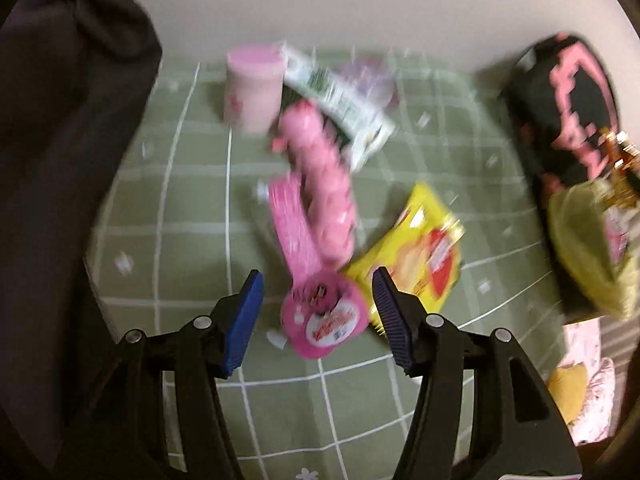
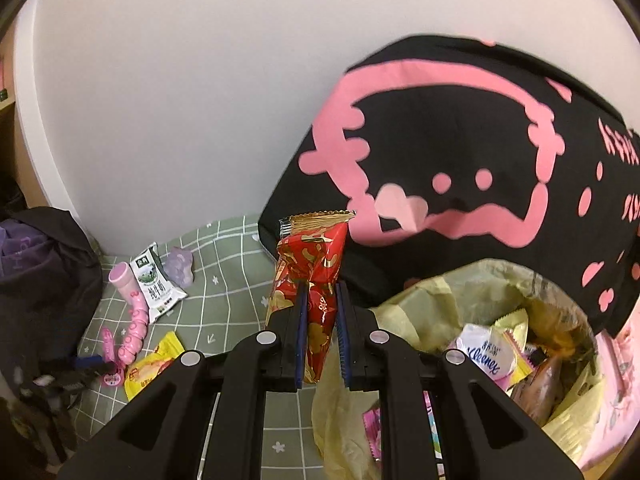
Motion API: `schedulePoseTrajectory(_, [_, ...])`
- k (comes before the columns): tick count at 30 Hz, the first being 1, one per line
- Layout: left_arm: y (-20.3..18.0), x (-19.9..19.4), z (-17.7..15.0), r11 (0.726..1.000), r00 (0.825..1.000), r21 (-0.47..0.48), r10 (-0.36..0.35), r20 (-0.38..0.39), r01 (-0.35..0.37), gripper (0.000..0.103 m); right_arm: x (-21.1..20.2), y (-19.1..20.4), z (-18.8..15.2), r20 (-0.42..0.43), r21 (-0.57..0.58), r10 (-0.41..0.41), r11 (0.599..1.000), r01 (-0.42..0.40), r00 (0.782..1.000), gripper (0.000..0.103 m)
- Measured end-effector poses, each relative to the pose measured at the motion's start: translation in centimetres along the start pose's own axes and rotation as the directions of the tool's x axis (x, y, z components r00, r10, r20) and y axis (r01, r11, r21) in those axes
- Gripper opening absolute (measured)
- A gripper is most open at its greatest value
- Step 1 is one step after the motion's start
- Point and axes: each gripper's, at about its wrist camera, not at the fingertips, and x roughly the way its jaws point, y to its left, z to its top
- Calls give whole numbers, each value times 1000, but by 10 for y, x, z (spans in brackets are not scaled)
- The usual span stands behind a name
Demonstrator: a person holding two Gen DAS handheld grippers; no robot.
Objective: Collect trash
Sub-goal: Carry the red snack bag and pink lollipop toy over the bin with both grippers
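The right gripper (image 2: 322, 344) was clenched on a red and gold snack wrapper (image 2: 316, 280), holding it upright above the green checked cloth (image 2: 224, 300), just beside the rim of the bin lined with a yellow bag (image 2: 440, 300). Inside the bin lay a Kleenex packet (image 2: 486, 352) among other wrappers. A black cushion with a pink face print (image 2: 460, 160) leaned against the white wall behind the bin.

The left gripper (image 1: 318, 312) hovered released, its jaws wide apart over a round pink container (image 1: 324, 316) on the cloth (image 1: 192, 208). A yellow snack packet (image 1: 420, 256) lay just beside it. Further back toward the cloth's wall edge lay a pink beaded toy (image 1: 324, 184), a milk carton (image 1: 340, 104) and a pink cup (image 1: 252, 84), all blurred
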Motion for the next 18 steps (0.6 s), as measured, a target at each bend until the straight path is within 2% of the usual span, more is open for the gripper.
schedulePoseTrajectory(2, [-3, 8, -5, 999, 999, -8, 35, -10, -35, 48, 0, -3, -1, -9, -2, -1, 1000, 1, 1000, 14])
schedulePoseTrajectory(3, [-5, 8, -7, 999, 999, -7, 48, 6, -48, 36, -1, -4, -2, -8, -9, -5, 1000, 5, 1000, 14])
schedulePoseTrajectory(4, [-7, 8, -6, 999, 999, -7, 53, 4, -53, 29, -3, -5, -2, -6, -16, -10, 1000, 10, 1000, 14])
schedulePoseTrajectory(7, [-10, -1, -1, 999, 999, -8, 43, 20, -42, 15, -7, -12, -3, -1, -11, -17, 1000, 17, 1000, 14])
schedulePoseTrajectory(10, [-23, -17, 10, 998, 997, 41, 40, 68, -42, 15, -12, -21, -4, 12, 9, -21, 1000, 21, 1000, 14])
schedulePoseTrajectory(14, [-53, -41, 29, 993, 992, 118, -1, 130, -14, 15, -23, -33, -2, 39, 33, -26, 999, 25, 999, 14])
schedulePoseTrajectory(18, [-97, -68, 52, 977, 975, 213, -80, 205, 35, 15, -38, -45, 5, 78, 46, -46, 998, 43, 996, 14])
